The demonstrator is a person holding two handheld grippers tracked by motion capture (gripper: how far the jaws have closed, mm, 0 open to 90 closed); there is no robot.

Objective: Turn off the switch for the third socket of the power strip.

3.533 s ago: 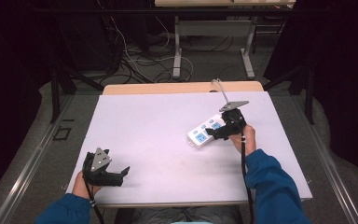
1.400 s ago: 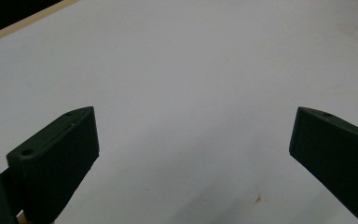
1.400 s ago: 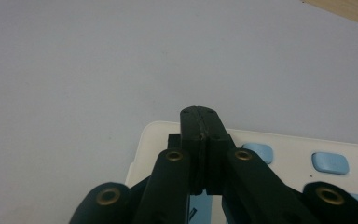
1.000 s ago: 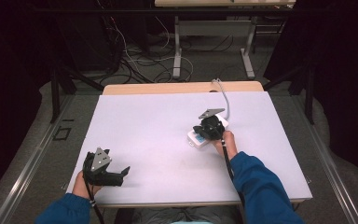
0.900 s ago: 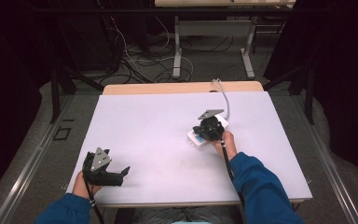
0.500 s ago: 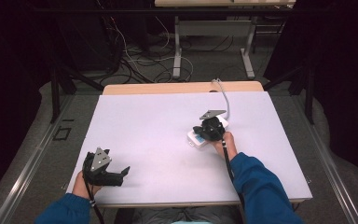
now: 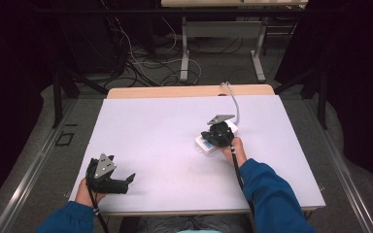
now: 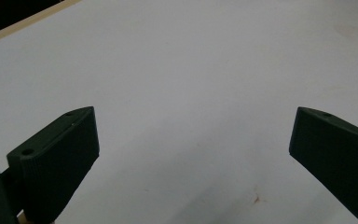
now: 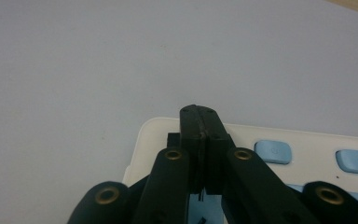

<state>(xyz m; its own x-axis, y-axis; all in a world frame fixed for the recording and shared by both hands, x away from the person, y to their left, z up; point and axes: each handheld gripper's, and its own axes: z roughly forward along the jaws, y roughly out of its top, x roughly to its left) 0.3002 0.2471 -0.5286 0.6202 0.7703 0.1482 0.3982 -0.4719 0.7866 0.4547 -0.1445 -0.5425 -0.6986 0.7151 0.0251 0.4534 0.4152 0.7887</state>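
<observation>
Compared with the frame from a few seconds back, the right gripper (image 7: 217, 132) has come in from the far end of the white remote control (image 7: 202, 143) to its near end, and the remote itself now lies closer to the middle of the surface (image 7: 155, 126) and turned a little. Over the last second nothing further shifts. In the right gripper view the jaws are pressed together, tip to tip, with nothing between them, and they hang over the remote's end just beside its blue buttons (image 9: 272, 151); whether the tips touch the casing cannot be told. That reads as pushing or button-pressing with closed jaws rather than a lift, and the remote looks placed for it, flat on the surface. The left gripper (image 7: 108, 175) rests well apart from the remote, near the surface's front edge, its jaws spread wide over bare white surface and holding nothing.
</observation>
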